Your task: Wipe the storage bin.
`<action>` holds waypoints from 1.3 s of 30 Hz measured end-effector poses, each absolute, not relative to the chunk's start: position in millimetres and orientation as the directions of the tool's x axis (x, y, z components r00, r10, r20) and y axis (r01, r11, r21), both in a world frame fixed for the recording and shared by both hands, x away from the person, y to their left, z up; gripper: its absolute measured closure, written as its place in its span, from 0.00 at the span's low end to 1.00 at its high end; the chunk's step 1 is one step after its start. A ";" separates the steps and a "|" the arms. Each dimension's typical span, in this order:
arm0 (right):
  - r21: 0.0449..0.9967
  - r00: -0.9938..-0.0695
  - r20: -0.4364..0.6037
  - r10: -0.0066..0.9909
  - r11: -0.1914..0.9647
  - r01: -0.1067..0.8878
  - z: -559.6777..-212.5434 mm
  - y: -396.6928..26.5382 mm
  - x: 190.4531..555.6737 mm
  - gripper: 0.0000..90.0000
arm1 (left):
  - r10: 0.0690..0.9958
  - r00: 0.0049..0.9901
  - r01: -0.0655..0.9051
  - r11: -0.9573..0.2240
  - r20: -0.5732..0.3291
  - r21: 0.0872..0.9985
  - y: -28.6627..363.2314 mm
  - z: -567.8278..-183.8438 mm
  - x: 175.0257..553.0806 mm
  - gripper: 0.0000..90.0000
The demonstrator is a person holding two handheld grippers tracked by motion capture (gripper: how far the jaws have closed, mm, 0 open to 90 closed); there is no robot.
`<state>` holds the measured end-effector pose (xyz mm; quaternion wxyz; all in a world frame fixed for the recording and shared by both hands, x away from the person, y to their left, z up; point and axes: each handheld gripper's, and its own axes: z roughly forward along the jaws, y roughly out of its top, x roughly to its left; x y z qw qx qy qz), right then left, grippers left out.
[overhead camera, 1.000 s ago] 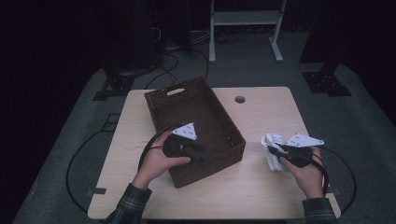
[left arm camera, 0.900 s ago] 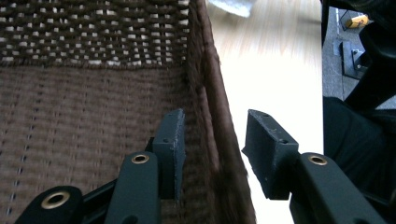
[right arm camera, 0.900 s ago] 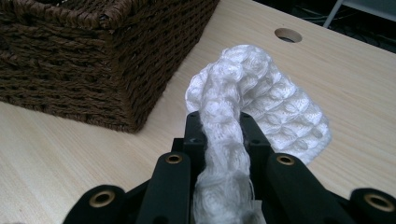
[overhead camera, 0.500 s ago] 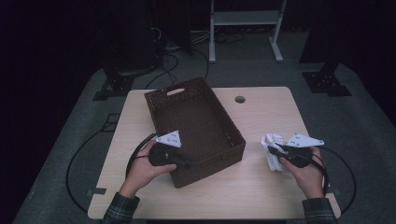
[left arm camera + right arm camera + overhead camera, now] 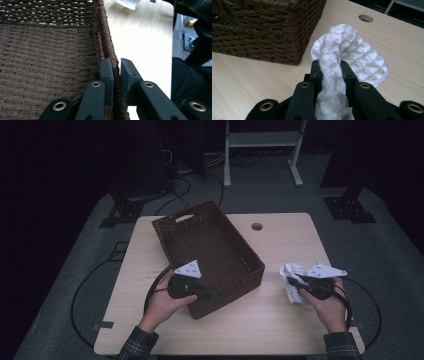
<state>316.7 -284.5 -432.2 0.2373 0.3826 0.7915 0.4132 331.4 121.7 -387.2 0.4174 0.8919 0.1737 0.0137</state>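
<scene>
A dark brown wicker basket (image 5: 185, 217) stands at an angle on the light wooden table (image 5: 280, 240). My left gripper (image 5: 212, 293) straddles its near wall. In the left gripper view the jaws of this gripper (image 5: 116, 67) have just been closing, one inside and one outside the woven rim (image 5: 105, 37), and they now press on it. To the right of the basket lies a white knitted cloth (image 5: 291, 270). My right gripper (image 5: 294, 281) is shut on it, and a bunched fold of the cloth (image 5: 359, 57) runs between its jaws (image 5: 331, 66) on the tabletop beside the basket (image 5: 267, 30).
A round cable hole (image 5: 257, 226) sits near the table's far edge. Black cables (image 5: 87, 285) loop over the grey floor on both sides. A white metal stand (image 5: 260, 150) rises behind the table.
The left gripper has drawn back from over the basket's inside and settled onto the near wall, its jaws narrowing around the rim. The right hand and the cloth have stayed put.
</scene>
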 end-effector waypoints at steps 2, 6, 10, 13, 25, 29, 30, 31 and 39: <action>0.838 -0.596 -0.062 0.800 0.366 0.404 -431.9 -284.4 316.8 0.85 | 0.331 0.935 0.308 -0.585 -0.126 0.750 116.5 -388.0 334.1 0.88; 0.839 -0.601 -0.059 0.797 0.365 0.403 -431.3 -283.3 316.8 0.85 | 0.346 0.929 0.320 -0.580 -0.129 0.749 106.2 -389.4 339.1 0.87; 0.839 -0.604 -0.058 0.795 0.366 0.401 -431.0 -282.6 316.8 0.85 | 0.355 0.927 0.323 -0.584 -0.124 0.744 99.7 -389.2 341.4 0.85; 0.842 -0.609 -0.057 0.791 0.365 0.396 -429.2 -281.3 316.3 0.85 | 0.362 0.925 0.324 -0.599 -0.113 0.732 97.4 -390.0 341.4 0.82; 0.869 -0.627 -0.042 0.778 0.338 0.361 -403.8 -270.5 317.5 0.85 | 0.366 0.922 0.345 -0.618 -0.130 0.707 96.7 -393.2 341.0 0.54; 0.880 -0.644 -0.052 0.764 0.340 0.332 -394.6 -261.0 323.1 0.85 | 0.362 0.926 0.324 -0.623 -0.104 0.712 96.2 -394.0 340.4 0.52; 0.878 -0.652 -0.058 0.756 0.350 0.328 -394.9 -257.9 325.0 0.85 | 0.362 0.927 0.318 -0.629 -0.095 0.709 96.0 -394.8 340.8 0.52; 0.874 -0.658 -0.064 0.750 0.360 0.325 -395.8 -254.9 327.0 0.85 | 0.357 0.930 0.312 -0.634 -0.091 0.708 95.7 -395.6 341.3 0.54; 0.861 -0.684 -0.066 0.726 0.389 0.329 -401.6 -241.3 334.4 0.85 | 0.336 0.938 0.296 -0.645 -0.086 0.704 89.9 -393.5 344.2 0.71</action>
